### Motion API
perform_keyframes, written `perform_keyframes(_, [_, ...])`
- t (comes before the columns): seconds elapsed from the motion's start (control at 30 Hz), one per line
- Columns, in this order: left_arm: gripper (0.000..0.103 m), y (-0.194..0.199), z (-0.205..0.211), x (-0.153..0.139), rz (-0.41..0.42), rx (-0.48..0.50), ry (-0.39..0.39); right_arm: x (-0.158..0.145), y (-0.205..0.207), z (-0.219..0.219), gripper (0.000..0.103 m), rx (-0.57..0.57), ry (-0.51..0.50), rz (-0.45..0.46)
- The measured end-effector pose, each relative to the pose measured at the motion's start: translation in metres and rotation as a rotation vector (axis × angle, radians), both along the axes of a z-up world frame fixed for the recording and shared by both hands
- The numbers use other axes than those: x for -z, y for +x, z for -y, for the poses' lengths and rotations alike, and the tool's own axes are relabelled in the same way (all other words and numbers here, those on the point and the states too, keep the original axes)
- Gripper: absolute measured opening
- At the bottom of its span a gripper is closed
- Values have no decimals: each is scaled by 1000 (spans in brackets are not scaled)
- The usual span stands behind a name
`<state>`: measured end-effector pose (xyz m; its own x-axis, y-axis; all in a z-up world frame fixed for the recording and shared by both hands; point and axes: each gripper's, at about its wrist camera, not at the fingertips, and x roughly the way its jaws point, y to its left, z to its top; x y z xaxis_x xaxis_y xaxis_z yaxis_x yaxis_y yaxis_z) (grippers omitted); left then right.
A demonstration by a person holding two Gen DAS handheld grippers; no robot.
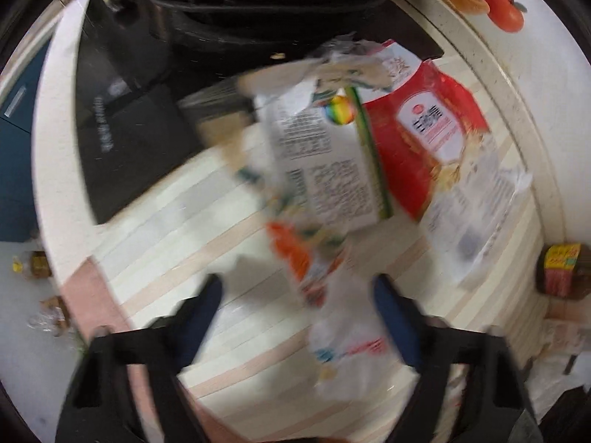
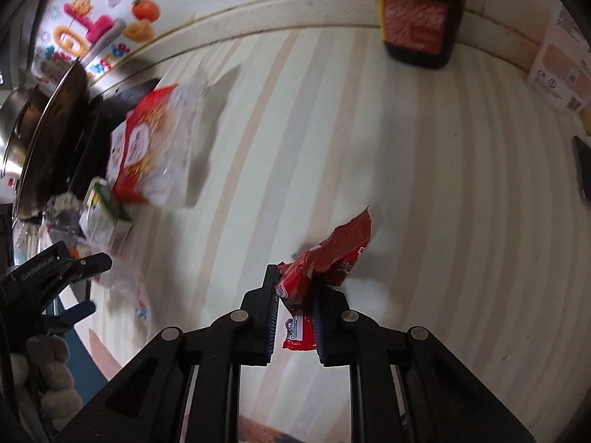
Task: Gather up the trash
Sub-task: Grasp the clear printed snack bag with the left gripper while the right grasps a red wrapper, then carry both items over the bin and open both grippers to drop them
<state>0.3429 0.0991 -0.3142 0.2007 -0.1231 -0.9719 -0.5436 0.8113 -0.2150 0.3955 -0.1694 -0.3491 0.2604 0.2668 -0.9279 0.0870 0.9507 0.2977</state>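
My right gripper (image 2: 295,280) is shut on a crumpled red wrapper (image 2: 332,254), pinched between the pads just above the striped counter (image 2: 443,184). My left gripper (image 1: 297,289) points down over a clear wrapper with orange print (image 1: 314,269). The wrapper lies between its blue-padded fingers (image 1: 207,295), and the left one stands clear of it. Just beyond lie a white carton with a green edge (image 1: 332,170) and a red-and-clear bag (image 1: 436,129). In the right wrist view the left gripper (image 2: 77,280) sits at the far left, near the carton (image 2: 103,217) and the bag (image 2: 144,144).
A black cooktop (image 1: 129,129) with a pan (image 1: 258,0) borders the trash on the far side. A dark sauce bottle (image 2: 417,18) stands by the back wall, with a cardboard box (image 2: 561,74) and a dark flat object (image 2: 583,170) at the right.
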Motion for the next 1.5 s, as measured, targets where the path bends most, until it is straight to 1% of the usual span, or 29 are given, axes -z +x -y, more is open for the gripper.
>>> perform_keyframes(0.07, [12,4,-1,5,6,-15,-52,-2,4,5,17,3,-4,7])
perform_keyframes(0.1, [7,3,-1,6,11,-16,-63,-3,7,6,17,0,-7,10])
perform_keyframes(0.13, [5,0,0,3,21,-10,-51,-5,7,7,16,-4,-9,15])
perform_keyframes(0.2, [3,-6,1,-4,37,4,-9,-12,6,5,16,-22,-13,32])
perform_keyframes(0.33, [1,-30,-7,-25,75,12,45,-22,4,-7,16,-71,-7,56])
perform_keyframes(0.47, [1,-57,-22,-51,110,20,162,-36,-3,-28,16,-139,22,78])
perform_keyframes(0.53, [1,-76,-31,-61,117,16,202,-44,-8,-40,16,-173,35,90])
perform_keyframes(0.67, [1,-127,-56,-78,121,-18,228,-59,-24,-76,15,-266,78,101])
perform_keyframes(0.83, [1,-187,-86,-83,114,-91,242,-75,-57,-133,14,-399,118,119])
perform_keyframes(0.93, [1,-230,-108,-82,113,-160,252,-84,-88,-173,14,-495,146,123])
perform_keyframes(1.07, [1,-283,-136,-74,106,-261,241,-86,-134,-225,14,-630,163,121])
perform_keyframes(1.23, [1,-345,-167,-48,75,-383,207,-69,-188,-284,14,-777,169,76])
perform_keyframes(1.33, [1,-379,-186,-24,48,-452,183,-48,-223,-320,14,-856,164,36])
perform_keyframes(1.4, [1,-400,-200,-6,27,-495,159,-27,-245,-342,14,-901,159,-4])
perform_keyframes(1.5, [1,-431,-220,32,-9,-551,127,6,-273,-370,13,-952,142,-48])
